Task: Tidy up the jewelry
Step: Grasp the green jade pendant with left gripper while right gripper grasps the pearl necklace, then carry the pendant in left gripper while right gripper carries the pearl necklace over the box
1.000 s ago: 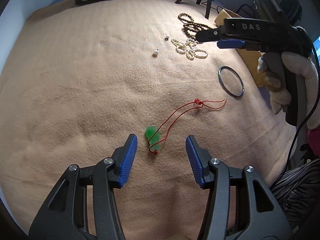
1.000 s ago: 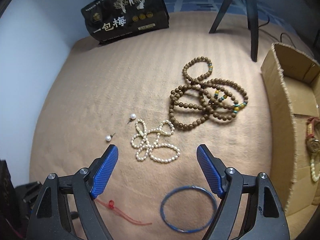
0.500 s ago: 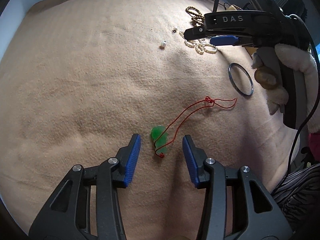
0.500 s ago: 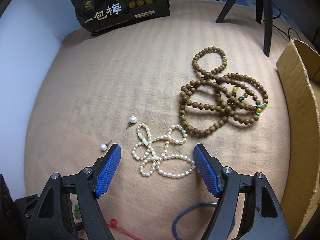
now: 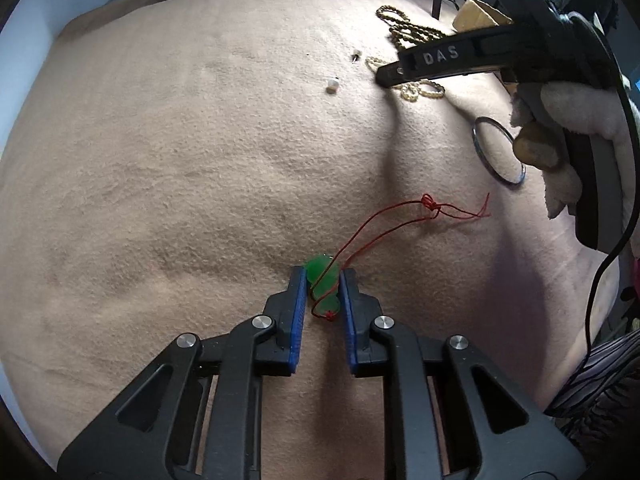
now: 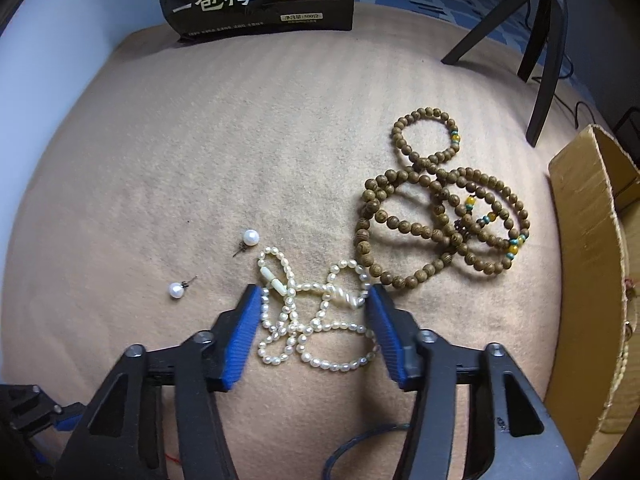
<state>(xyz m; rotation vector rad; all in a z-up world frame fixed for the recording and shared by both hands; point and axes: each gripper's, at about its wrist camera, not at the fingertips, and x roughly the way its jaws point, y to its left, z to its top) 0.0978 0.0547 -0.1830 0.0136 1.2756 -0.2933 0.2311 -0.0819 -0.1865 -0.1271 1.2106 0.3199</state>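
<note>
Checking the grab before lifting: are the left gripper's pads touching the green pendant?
Touching. The left wrist view shows the closing left gripper with both blue pads against the green pendant, no gap visible.

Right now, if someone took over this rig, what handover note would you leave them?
Left gripper: jaws closing, pads against the green pendant; its red cord trails away on the blanket.
Right gripper: jaws closing around the pearl necklace, pads at its outer loops.
Loose on the blanket: two pearl earrings, wooden bead strands, dark bangle.
Cardboard box stands at the right edge.
Done: nothing lifted yet.
Left: lift both, then the remaining pieces.
</note>
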